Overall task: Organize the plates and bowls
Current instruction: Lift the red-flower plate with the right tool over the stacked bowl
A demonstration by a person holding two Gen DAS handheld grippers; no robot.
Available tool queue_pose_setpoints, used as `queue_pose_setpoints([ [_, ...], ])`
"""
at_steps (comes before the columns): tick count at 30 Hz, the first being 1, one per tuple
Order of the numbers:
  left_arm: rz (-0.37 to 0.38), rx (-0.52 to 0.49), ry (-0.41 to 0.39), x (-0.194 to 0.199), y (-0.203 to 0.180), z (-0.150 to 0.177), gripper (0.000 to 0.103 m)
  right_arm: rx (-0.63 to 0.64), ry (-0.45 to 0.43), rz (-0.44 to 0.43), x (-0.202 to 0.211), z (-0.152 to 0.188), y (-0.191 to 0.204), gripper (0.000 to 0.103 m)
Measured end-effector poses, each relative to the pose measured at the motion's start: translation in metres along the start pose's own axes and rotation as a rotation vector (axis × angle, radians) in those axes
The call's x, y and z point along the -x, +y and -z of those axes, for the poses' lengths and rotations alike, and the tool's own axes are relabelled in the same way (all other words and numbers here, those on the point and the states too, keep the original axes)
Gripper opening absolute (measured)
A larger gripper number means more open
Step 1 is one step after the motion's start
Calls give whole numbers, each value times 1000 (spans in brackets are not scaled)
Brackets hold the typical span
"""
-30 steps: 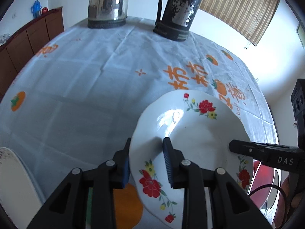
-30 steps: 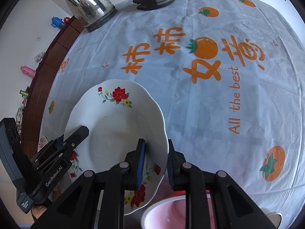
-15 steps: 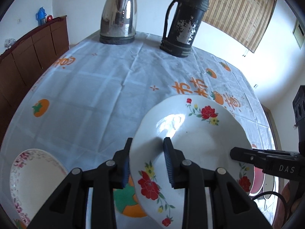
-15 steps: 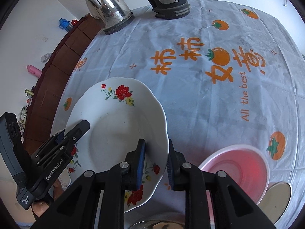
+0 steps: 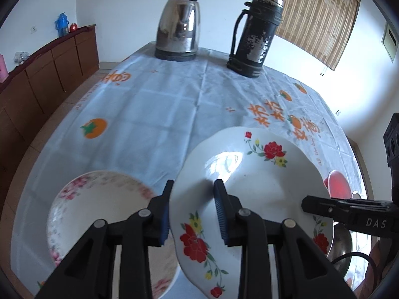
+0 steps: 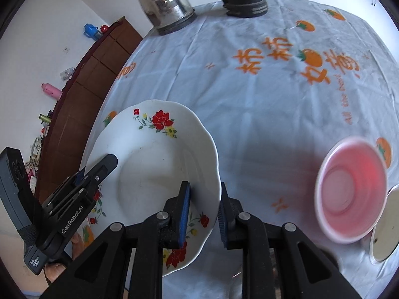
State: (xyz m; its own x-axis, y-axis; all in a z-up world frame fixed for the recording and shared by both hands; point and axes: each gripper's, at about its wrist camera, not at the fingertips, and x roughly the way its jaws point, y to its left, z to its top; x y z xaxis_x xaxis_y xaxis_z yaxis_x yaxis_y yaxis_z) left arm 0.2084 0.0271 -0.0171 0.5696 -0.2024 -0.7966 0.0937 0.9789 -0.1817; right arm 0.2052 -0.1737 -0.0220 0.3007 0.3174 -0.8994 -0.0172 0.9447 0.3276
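Here, in the left wrist view, the left gripper [image 5: 192, 206] clamps the near rim of a white scalloped plate with red flowers [image 5: 251, 186], held above the table; a pink-flowered white plate [image 5: 99, 204] lies just left, below it. A steel kettle [image 5: 178, 37] stands far back on the pale persimmon-print tablecloth [image 5: 154, 114].

In the right wrist view, the right gripper [image 6: 203, 209] grips the same plate's opposite rim [image 6: 154, 164]; a pink plastic bowl [image 6: 351, 189] sits right.

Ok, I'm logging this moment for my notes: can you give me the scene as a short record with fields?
held: red-flower plate, lifted off the tablecloth
left gripper: fingers clamped on the plate's rim
right gripper: clamped on the opposite rim
below left: pink-flower plate
at right: pink bowl
far edge: kettle, flask
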Motion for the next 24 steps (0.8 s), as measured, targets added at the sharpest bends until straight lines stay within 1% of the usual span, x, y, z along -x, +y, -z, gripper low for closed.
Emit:
queue_pose_setpoints([
  [3,-9,10,-13,14,21,8,29,23,-9,-7,-1,11,20,22],
  [9,-51,13,-38,39,59,21,29,46,-19,-58,-11,28,60,22],
  [14,-101,35,-52,50,93,29,29,59,1,-113,-30,39,91,22],
  [17,-124,60,-50,49,115,33,29,78,3,-126,-47,45,111,22],
  [20,-132,84,-43,41,134,35,29,71,8,-136,-63,48,119,22],
  [24,-132,92,-27,27,148,37,29,61,7,-129,-85,50,125,22],
])
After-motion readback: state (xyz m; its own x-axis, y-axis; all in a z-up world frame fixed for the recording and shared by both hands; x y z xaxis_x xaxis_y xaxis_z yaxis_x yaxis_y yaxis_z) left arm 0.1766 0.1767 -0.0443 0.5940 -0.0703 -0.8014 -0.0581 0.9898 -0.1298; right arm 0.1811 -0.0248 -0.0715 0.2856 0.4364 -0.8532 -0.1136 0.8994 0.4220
